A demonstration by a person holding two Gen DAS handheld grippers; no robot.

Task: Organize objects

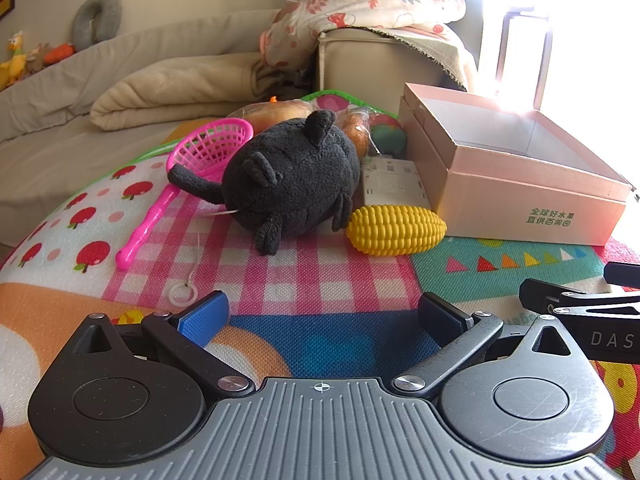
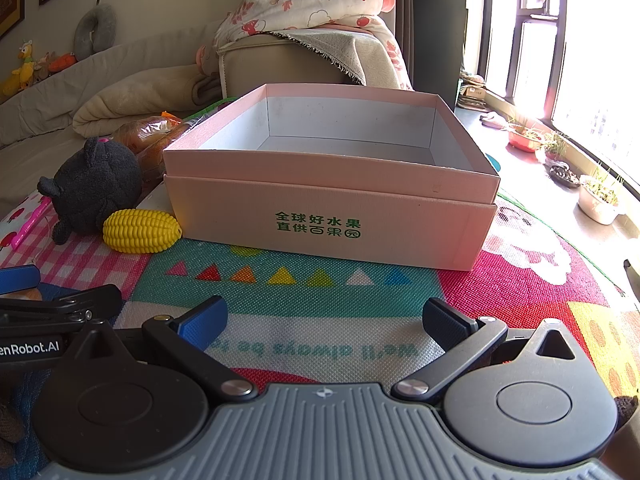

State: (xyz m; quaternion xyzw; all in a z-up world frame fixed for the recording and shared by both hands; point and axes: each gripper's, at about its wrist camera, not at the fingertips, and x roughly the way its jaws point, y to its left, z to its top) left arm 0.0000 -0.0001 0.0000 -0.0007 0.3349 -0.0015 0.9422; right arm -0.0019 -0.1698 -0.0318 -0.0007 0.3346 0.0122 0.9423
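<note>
An open pink box [image 2: 332, 216] stands on the colourful play mat, empty inside; it shows at the right in the left wrist view [image 1: 528, 204]. A black plush toy [image 1: 292, 180] lies left of it, also in the right wrist view [image 2: 96, 188]. A yellow toy corn [image 1: 396, 230] lies between plush and box, also in the right wrist view [image 2: 140, 230]. A pink toy net [image 1: 180, 184] lies left of the plush. My left gripper [image 1: 324, 316] is open and empty, short of the plush. My right gripper [image 2: 326, 320] is open and empty, facing the box.
Wrapped bread and other toy food [image 1: 280, 112] lie behind the plush, with a white card [image 1: 394, 180] beside the box. A sofa with blankets [image 1: 160, 92] runs behind the mat. Potted plants [image 2: 596, 196] sit by the window at right.
</note>
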